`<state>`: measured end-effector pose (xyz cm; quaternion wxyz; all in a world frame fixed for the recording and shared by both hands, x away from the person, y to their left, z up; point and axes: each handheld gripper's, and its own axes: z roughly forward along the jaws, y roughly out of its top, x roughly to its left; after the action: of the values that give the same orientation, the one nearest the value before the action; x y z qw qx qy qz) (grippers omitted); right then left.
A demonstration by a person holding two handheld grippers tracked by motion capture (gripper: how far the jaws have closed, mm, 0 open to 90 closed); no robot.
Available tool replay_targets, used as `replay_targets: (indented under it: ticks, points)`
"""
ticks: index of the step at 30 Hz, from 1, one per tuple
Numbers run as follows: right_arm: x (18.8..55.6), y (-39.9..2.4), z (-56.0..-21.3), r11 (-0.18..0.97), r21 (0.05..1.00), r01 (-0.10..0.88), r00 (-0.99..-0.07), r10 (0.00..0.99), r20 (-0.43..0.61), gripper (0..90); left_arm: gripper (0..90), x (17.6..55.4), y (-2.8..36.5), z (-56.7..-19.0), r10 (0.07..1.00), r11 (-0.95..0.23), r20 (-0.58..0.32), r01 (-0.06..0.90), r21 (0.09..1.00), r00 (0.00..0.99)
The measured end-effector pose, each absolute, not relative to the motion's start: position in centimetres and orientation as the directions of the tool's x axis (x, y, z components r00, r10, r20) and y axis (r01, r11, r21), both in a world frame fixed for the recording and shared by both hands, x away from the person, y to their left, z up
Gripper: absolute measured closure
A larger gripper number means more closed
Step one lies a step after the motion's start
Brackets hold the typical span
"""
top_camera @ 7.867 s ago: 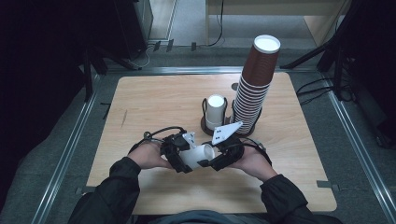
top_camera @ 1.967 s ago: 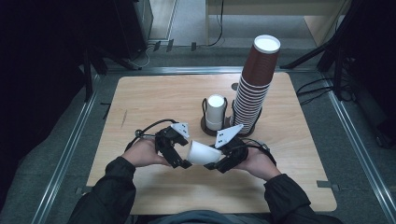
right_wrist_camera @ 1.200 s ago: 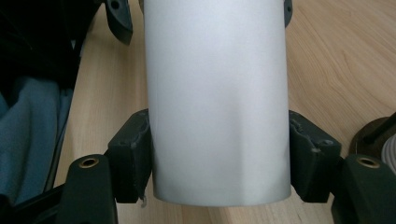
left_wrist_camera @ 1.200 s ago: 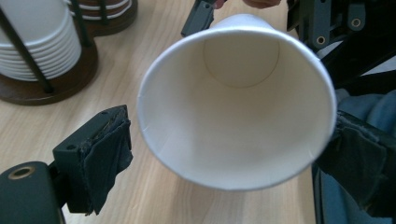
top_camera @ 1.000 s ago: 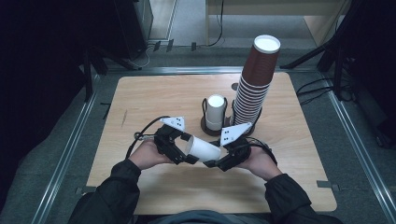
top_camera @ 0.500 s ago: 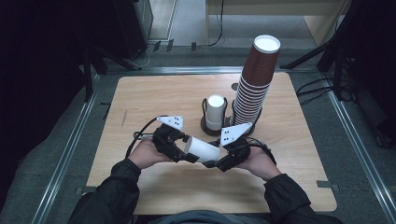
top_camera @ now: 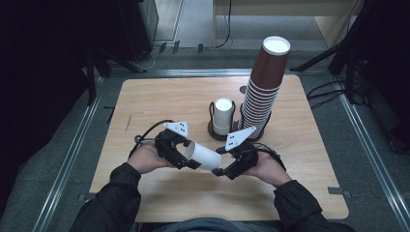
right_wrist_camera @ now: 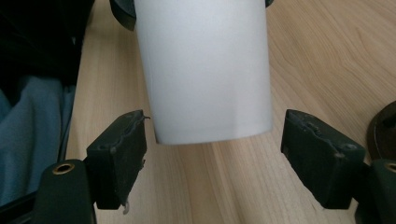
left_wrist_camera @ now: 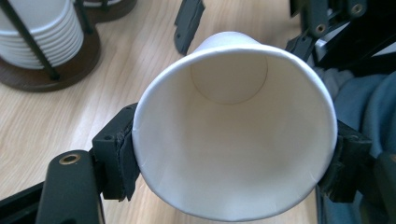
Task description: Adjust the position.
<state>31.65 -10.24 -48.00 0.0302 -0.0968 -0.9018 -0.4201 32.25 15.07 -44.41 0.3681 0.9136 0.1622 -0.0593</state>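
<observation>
High view | white cup (top_camera: pixel 203 155): 1 | brown-cup stack (top_camera: pixel 263 87): 1 | wooden holders (top_camera: pixel 221 129): 2

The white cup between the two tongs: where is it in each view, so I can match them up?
High view: the white cup lies on its side low in the middle, rim end in the left tongs.
Left gripper view: cup in the centre, mouth toward the camera, pads on both sides.
Right gripper view: cup at top centre, base nearest.
Shared landmark: the wooden table.
</observation>
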Motion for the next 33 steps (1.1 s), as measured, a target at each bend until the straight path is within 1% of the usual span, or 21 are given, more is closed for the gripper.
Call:
replay_targets:
  ticks: [3, 8, 9, 13, 23, 28, 33]
  points:
    - [31.7, -10.2, -48.1, 0.64, 0.746, 0.186, -0.982, 0.147, 0.118, 23.0, 22.9, 32.4, 15.1, -44.4, 0.259, -0.696, -0.216, 0.337, 0.634, 0.941]
    - [31.6, -10.0, -48.4, 0.666, 0.722, 0.189, -0.981, 0.156, 0.113, 23.1, 22.8, 32.1, 14.8, -44.3, 0.276, -0.753, -0.143, 0.306, 0.582, 0.95]
    - [31.7, -10.0, -48.5, 0.669, 0.72, 0.183, -0.982, 0.156, 0.105, 23.2, 22.8, 32.0, 14.7, -44.4, 0.274, -0.759, -0.146, 0.307, 0.575, 0.95]
    - [31.6, -10.0, -48.6, 0.678, 0.71, 0.189, -0.981, 0.164, 0.105, 23.4, 22.8, 31.9, 14.2, -44.6, 0.277, -0.794, -0.11, 0.292, 0.533, 0.954]
    - [31.6, -9.4, -49.0, 0.697, 0.694, 0.181, -0.983, 0.159, 0.096, 23.6, 22.6, 32.4, 13.2, -45.2, 0.301, -0.813, -0.131, 0.326, 0.482, 0.945]
    - [31.5, -9.0, -49.1, 0.707, 0.683, 0.181, -0.983, 0.151, 0.104, 24.4, 22.5, 32.2, 12.3, -45.1, 0.276, -0.825, -0.134, 0.306, 0.475, 0.952]
    - [31.3, -8.6, -49.3, 0.712, 0.684, 0.159, -0.987, 0.136, 0.088, 24.4, 22.5, 31.8, 11.6, -44.9, 0.249, -0.827, -0.141, 0.286, 0.483, 0.958]
